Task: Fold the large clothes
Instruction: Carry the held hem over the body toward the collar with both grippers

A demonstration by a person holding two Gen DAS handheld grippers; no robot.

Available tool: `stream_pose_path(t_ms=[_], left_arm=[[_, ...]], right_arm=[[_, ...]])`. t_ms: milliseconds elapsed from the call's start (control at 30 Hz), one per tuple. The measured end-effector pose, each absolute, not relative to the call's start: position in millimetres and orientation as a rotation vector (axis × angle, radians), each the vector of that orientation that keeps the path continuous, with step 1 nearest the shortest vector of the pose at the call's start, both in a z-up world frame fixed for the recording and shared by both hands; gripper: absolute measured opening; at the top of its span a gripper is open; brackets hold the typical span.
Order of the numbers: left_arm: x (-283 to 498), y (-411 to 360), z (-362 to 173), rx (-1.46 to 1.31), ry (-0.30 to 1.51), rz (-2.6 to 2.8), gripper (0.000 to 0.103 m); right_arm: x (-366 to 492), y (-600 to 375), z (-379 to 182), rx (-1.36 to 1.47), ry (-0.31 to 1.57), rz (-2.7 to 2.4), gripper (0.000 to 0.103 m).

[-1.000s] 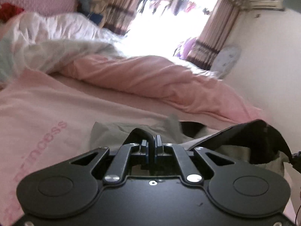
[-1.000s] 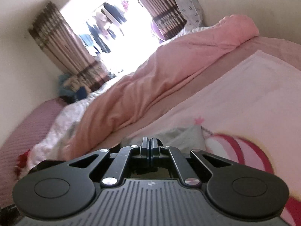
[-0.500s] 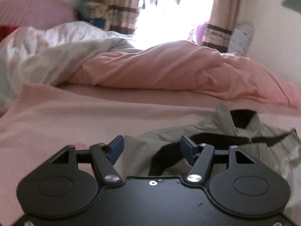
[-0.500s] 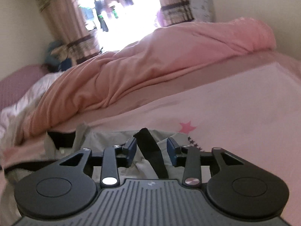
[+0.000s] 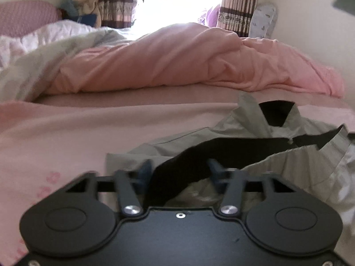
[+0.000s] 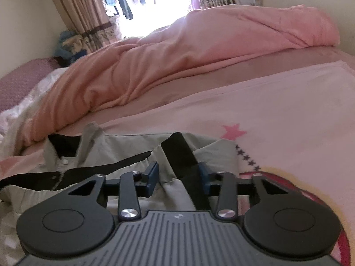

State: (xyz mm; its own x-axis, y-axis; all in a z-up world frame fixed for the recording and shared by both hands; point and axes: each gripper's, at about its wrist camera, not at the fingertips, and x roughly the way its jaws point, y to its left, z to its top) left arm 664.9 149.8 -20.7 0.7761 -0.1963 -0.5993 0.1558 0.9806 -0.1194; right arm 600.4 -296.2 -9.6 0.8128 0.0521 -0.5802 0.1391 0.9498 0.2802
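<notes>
Pink bedding covers the bed, with a rumpled pink duvet heaped beyond both claws and bright curtains at the far window. Just ahead of the left claw lies the grey jacket, spread loosely on the sheet, its black lining showing along the opened front and at the collar further off to the right. The left claw's fingers stand wide apart, a dark fold of lining lying between them without being gripped; a second ago they were pinched shut on that edge, and half a second ago they had already parted. In the right wrist view the right claw also stands apart, one black strip of the jacket running up between its blue pads, loose. It too was closed a second ago. The garment has dropped flatter onto the bed since then. A pink star print sits ahead and right of the right claw.
</notes>
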Motion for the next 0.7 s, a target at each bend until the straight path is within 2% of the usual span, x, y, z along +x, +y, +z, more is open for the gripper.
stream_pose_path(t_ms=[33, 67, 133, 300, 333, 400, 433, 467, 500, 567, 700], left_arm=[[667.3, 146.5, -20.0, -0.059, 0.659, -0.173, 0.030], [667.2, 143.5, -19.1, -0.049, 0.659, -0.158, 0.016], [664.8, 137.3, -13.5, -0.019, 0.642, -0.129, 0.004], [679.5, 149.1, 0.6, -0.081, 0.644, -0.052, 0.004], [686.2, 151.0, -3.5, -0.090, 0.662, -0.042, 0.006], [695.5, 148.4, -12.5, -0.046, 0.687, -0.024, 0.017], [698.5, 148.3, -15.4, -0.027, 0.692, -0.006, 0.033], [698.1, 151.9, -14.3, -0.025, 0.689, 0.034, 0.052], [695.3, 156.6, -11.1, -0.039, 0.682, 0.052, 0.059], [682.5, 168.8, -0.5, -0.079, 0.645, 0.021, 0.064], [649.7, 182.7, 18.1, -0.073, 0.617, -0.038, 0.064]], right_arm=[[600.5, -292.9, -10.1, 0.297, 0.624, -0.054, 0.023], [600.0, -290.1, -9.4, 0.274, 0.620, -0.065, 0.021], [596.4, -286.8, -4.7, 0.254, 0.594, -0.077, 0.018], [595.0, -292.1, 7.5, 0.287, 0.552, -0.107, 0.017], [599.3, -292.0, 4.1, 0.280, 0.569, -0.114, 0.017], [607.9, -291.0, -5.7, 0.267, 0.603, -0.130, 0.017], [610.7, -291.5, -10.6, 0.269, 0.612, -0.140, 0.019], [611.5, -292.1, -13.7, 0.270, 0.612, -0.146, 0.025], [610.7, -293.3, -14.0, 0.270, 0.615, -0.148, 0.028], [603.8, -297.1, -8.2, 0.280, 0.602, -0.128, 0.039], [587.7, -305.1, 7.1, 0.309, 0.574, -0.081, 0.046]])
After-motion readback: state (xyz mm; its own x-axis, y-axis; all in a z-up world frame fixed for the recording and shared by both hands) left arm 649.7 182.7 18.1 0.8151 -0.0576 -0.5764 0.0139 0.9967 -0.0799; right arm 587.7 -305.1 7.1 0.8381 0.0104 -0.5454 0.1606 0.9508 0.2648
